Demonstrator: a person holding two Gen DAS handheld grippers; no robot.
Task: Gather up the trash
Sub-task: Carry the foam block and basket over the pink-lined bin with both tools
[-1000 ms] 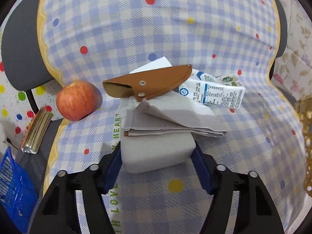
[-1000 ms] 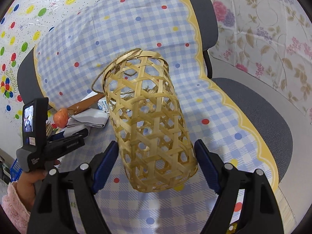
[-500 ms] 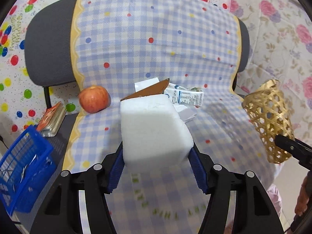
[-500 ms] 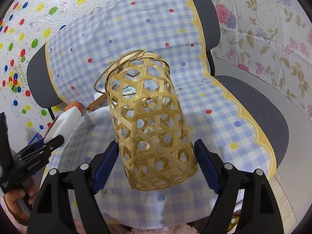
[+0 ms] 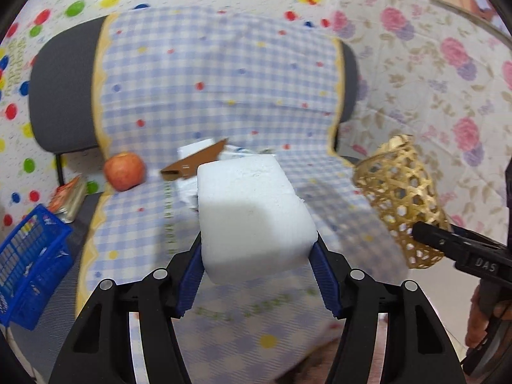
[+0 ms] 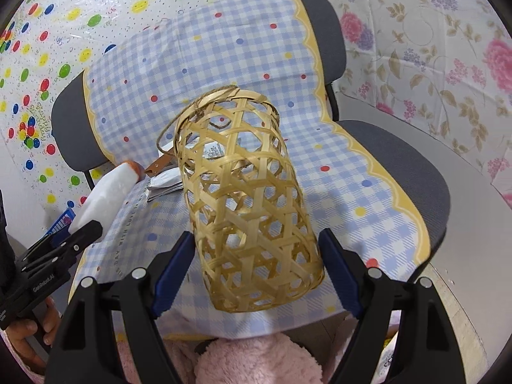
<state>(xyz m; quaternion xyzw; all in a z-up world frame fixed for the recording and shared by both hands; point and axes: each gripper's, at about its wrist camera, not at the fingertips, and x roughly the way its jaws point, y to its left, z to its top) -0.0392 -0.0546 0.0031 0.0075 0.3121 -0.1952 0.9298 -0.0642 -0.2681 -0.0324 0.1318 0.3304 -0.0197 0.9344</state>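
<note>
My left gripper (image 5: 257, 256) is shut on a white foam block (image 5: 252, 214) and holds it in the air above the checked cloth (image 5: 224, 96). The block also shows in the right wrist view (image 6: 105, 195), at the left. My right gripper (image 6: 256, 265) is shut on a woven bamboo basket (image 6: 246, 198), held tilted above the chair seat with its open mouth away from me. The basket shows at the right of the left wrist view (image 5: 403, 201). On the cloth lie a brown leather sheath (image 5: 195, 163), folded grey paper (image 6: 164, 184) and a partly hidden milk carton (image 6: 212, 150).
A red apple (image 5: 124, 171) sits on the cloth at the left. A blue plastic basket (image 5: 28, 259) and a small book (image 5: 68, 196) are lower left, off the chair. The grey chair seat (image 6: 406, 166) extends right. Papered walls stand behind.
My left gripper has lifted the foam block off the cloth and pulled back and up. The folded paper stays on the cloth. My right gripper keeps the bamboo basket, drawn slightly back.
</note>
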